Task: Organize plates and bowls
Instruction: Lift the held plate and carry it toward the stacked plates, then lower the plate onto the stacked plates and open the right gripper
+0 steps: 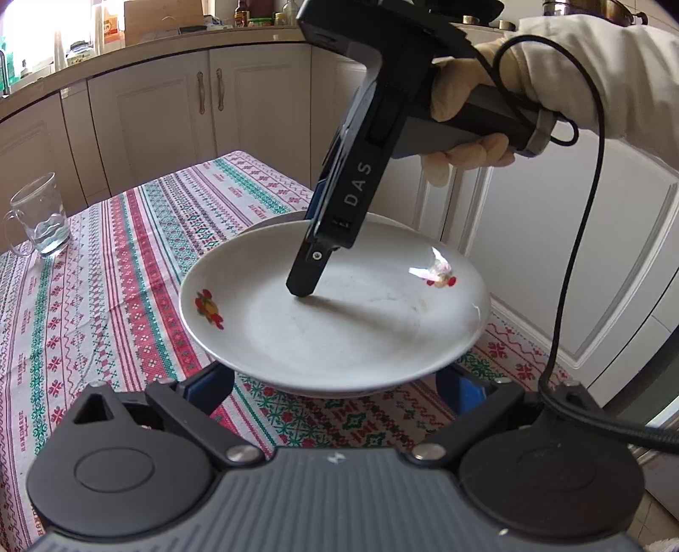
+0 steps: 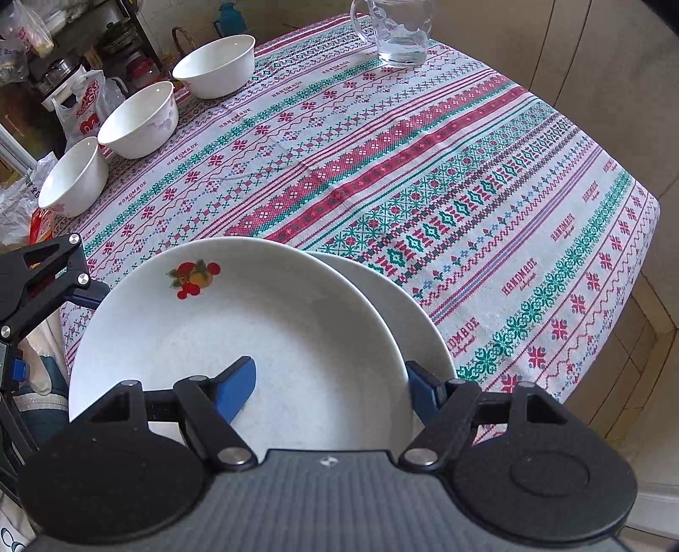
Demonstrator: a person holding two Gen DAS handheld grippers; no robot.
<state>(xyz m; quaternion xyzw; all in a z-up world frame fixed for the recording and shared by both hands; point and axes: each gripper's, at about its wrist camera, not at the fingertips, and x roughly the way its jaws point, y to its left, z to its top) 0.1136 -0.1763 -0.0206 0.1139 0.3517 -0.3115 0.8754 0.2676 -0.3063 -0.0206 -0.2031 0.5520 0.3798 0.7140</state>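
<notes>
Patterned tabletop (image 2: 467, 191): upper plate (image 2: 254, 331) overlaps lower plate (image 2: 403, 305), which shows at 2 o'clock. Right gripper (image 2: 329, 378) straddles the rim, clamping unclear. Left gripper (image 1: 335, 382) jaws released. Risk: plate slips and chips.

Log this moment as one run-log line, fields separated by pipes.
right gripper: straddling rim of fruit-print plate | second plate: beneath, offset | left gripper: open, at plate edge | three bowls: table's far side

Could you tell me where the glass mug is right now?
The glass mug stands at the tablecloth's far edge in the right wrist view, right of the three bowls.
</notes>
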